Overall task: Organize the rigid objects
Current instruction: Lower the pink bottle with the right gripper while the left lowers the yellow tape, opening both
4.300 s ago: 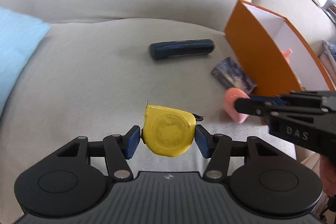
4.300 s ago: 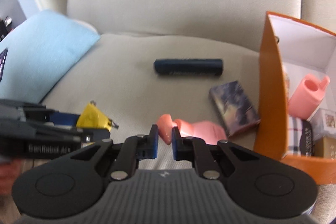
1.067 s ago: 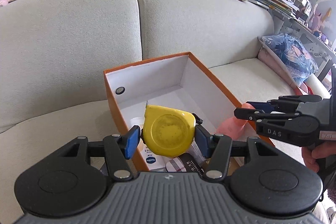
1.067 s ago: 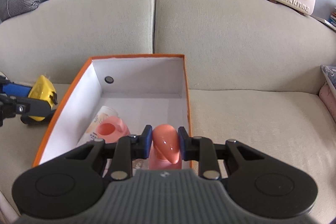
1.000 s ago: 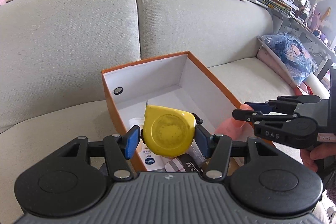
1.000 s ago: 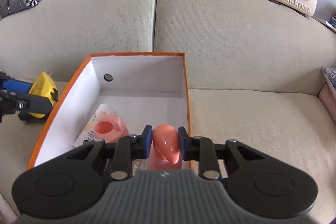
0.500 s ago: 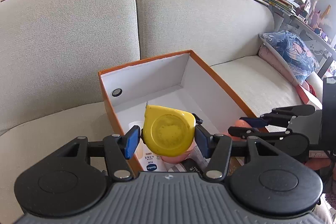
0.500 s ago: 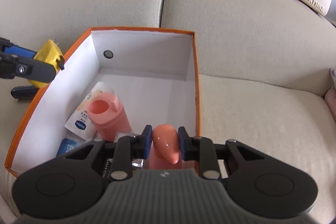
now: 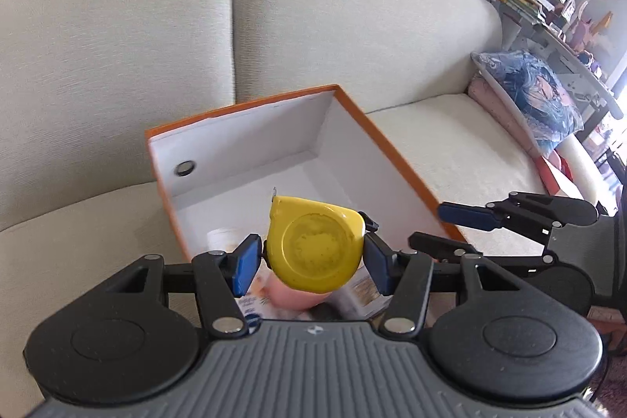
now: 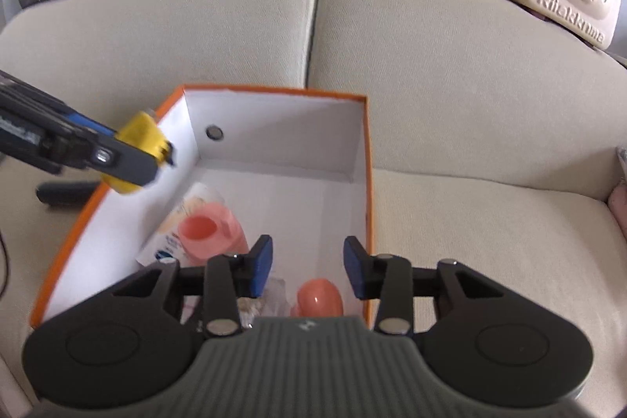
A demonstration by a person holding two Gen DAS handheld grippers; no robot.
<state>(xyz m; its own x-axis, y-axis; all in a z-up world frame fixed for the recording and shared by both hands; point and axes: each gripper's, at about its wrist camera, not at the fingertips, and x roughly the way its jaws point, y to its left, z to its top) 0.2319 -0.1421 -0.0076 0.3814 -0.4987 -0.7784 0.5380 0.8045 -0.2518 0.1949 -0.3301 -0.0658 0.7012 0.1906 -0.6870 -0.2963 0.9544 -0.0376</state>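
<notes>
Sofa (image 10: pixel 470 222): carrying the box on its seat cushion.
Orange box (image 10: pixel 368 183): sitting open-topped, white inside; a pink bottle (image 10: pixel 211 234) and a white tube (image 10: pixel 188 210) are lying at its near left.
Right gripper (image 10: pixel 308 271): hovering over the box's near right corner, jaws opening, pinching nothing; the pink rounded object (image 10: pixel 319 298) is lying below them inside the box.
Left gripper (image 9: pixel 309 257): jaws pinching the yellow tape measure (image 9: pixel 315 247) by its sides, hanging over the box's left wall.
Dark case (image 10: pixel 66 192): waiting on the sofa, left of the box.
Handling advice: carrying the tape measure past the wall to the bare far floor, lowering before releasing, keeping clear of the right gripper.
</notes>
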